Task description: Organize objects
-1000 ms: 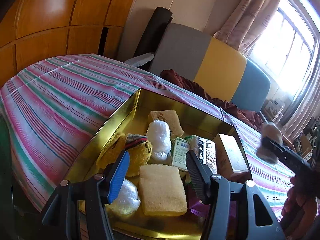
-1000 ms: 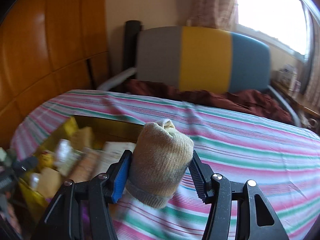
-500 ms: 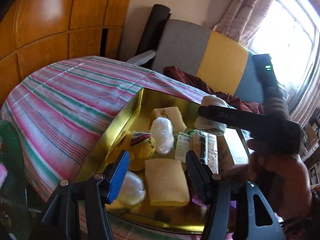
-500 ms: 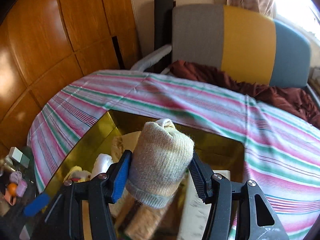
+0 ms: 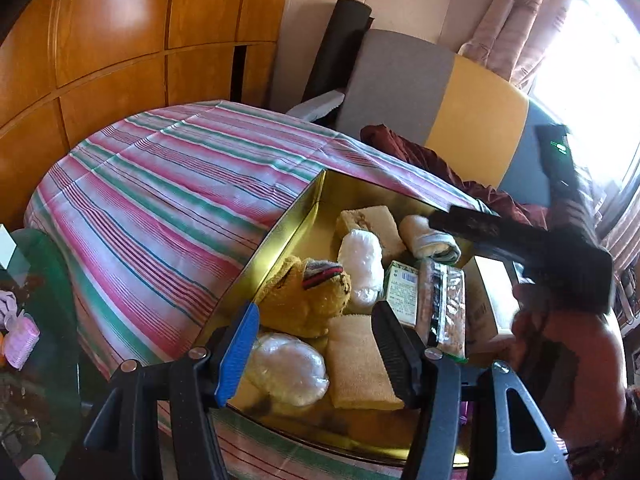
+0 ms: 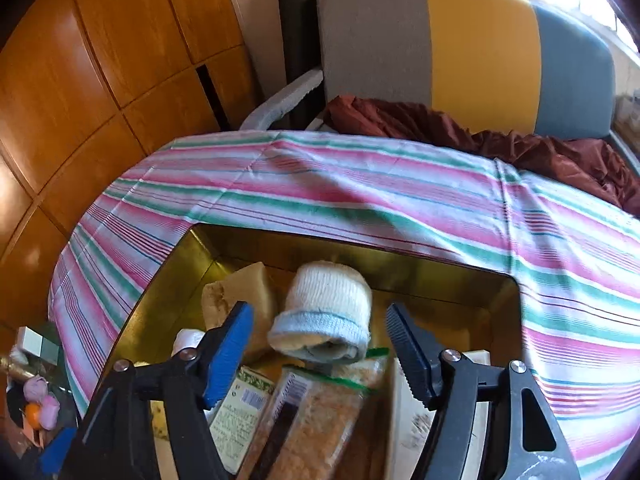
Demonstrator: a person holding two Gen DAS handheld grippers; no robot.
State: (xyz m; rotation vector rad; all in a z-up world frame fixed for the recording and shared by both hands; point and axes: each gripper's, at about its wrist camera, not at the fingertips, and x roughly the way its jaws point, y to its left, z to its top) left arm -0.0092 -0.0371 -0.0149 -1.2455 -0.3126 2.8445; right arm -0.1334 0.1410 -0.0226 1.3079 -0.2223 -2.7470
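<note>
A gold tin tray (image 5: 292, 216) (image 6: 168, 280) sits on the striped cloth. A rolled beige sock (image 6: 326, 312) (image 5: 428, 236) lies in its far part, free of both fingers. My right gripper (image 6: 320, 348) is open just above and behind the sock; its black body shows in the left wrist view (image 5: 520, 244). My left gripper (image 5: 316, 352) is open and empty over the tray's near end, above a yellow sponge (image 5: 360, 360) and a clear bag (image 5: 288, 368). A yellow plush toy (image 5: 308, 292), a green box (image 5: 400, 292) and a snack packet (image 5: 444, 304) also lie in the tray.
The striped cloth (image 5: 168, 192) covers the table around the tray. A grey, yellow and blue chair (image 6: 460, 48) with dark red fabric (image 6: 480, 132) stands behind it. Wooden wall panels (image 5: 100, 40) are at the left. A glass side table (image 5: 36, 320) with small items is at lower left.
My right gripper carried the sock over the tray, lowered it, opened and let it go; the sock now lies in the tray. My left gripper stayed open and shifted slightly.
</note>
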